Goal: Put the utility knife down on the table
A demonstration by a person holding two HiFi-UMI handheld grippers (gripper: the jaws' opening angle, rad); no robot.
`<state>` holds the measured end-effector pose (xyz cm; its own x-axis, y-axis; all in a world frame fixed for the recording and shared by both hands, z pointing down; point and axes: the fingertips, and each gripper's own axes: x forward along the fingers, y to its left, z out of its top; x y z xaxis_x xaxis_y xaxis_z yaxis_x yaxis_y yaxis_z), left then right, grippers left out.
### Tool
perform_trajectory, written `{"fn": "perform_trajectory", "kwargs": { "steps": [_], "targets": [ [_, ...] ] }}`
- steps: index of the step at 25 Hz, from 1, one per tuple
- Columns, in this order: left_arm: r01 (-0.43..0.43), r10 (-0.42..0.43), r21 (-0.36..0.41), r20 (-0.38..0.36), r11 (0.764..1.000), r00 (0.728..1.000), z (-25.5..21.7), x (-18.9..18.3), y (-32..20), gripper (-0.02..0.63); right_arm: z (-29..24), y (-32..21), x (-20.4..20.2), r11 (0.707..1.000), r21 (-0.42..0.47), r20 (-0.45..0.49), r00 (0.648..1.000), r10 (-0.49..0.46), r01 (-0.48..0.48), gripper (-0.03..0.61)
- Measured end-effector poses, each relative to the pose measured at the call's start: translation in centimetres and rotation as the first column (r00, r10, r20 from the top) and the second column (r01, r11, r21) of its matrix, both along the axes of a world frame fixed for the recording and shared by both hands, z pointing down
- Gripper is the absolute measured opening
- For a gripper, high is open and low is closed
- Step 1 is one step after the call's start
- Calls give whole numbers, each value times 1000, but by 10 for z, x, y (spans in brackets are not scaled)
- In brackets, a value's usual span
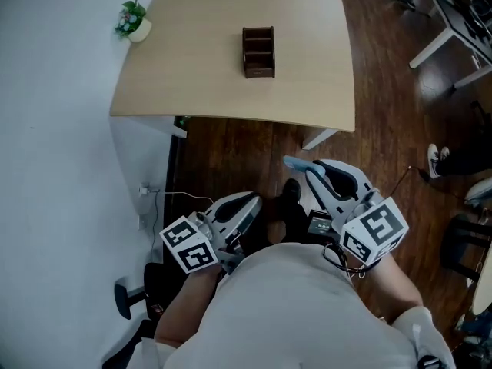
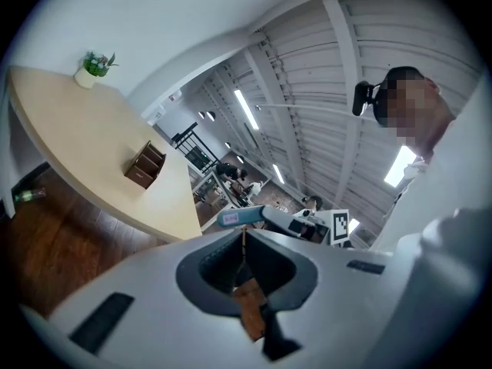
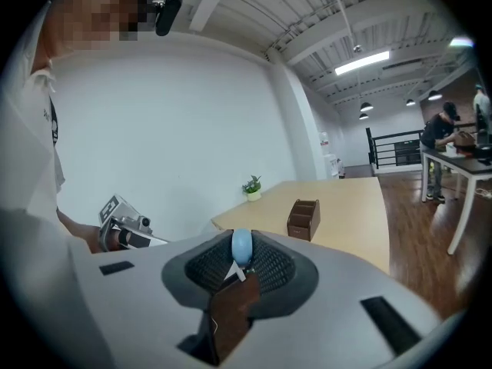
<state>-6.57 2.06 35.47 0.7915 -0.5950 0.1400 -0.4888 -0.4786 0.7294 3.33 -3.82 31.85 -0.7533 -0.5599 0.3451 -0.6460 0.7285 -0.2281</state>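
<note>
A light blue utility knife [image 1: 295,162] sticks out ahead of my right gripper [image 1: 314,169], which is shut on it over the wooden floor, short of the table's front edge. In the right gripper view the knife's blue end [image 3: 241,245] shows between the pads, pointing toward the light wooden table [image 3: 346,210]. My left gripper [image 1: 250,200] hangs beside it at the left, its jaws together with nothing in them. In the left gripper view the knife [image 2: 231,218] appears just above the closed left gripper [image 2: 243,235]. The table [image 1: 200,75] lies ahead of both grippers.
A brown desk organizer [image 1: 258,51] stands near the table's middle and a small potted plant [image 1: 132,20] at its far left corner. A white wall runs along the left, with cables [image 1: 157,194] low on it. Other desks [image 1: 453,21] stand at the far right.
</note>
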Motion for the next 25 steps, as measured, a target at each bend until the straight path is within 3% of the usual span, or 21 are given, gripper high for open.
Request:
{"fn": "perform_trajectory", "kwargs": {
  "steps": [11,17,25],
  "targets": [
    [85,-85,-9,31,996,996,6,28,-85,3,23,-92,7,988,2,-54,987,-152,153,71],
    [84,-84,-26,17,996,996,16,19,-119,3,46,-129,-7,987,-4,-117,980,-160,160,71],
    [9,-11,-69,-23,998,1000,32,-14,-176,3,84,-192,-46,989,37,-258,958,-127,142,71]
  ]
}}
